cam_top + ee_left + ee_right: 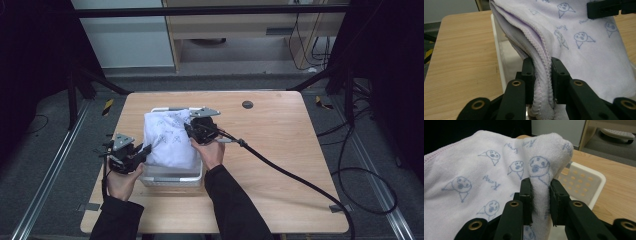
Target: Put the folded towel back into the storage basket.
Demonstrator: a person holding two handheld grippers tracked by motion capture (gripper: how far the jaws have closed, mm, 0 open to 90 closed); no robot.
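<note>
A white towel (167,137) with little blue faces is held up over a white basket (172,176) on the wooden table (280,150). The left gripper (542,72) pinches the towel's stitched edge tight. The right gripper (541,192) squeezes a bunched-up fold. The towel's bottom may rest inside the basket, but that part is hard to see.

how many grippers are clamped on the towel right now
2. The left gripper pinches the towel's stitched edge at the near left, over the white basket. The right gripper pinches a fold at its far right side.
</note>
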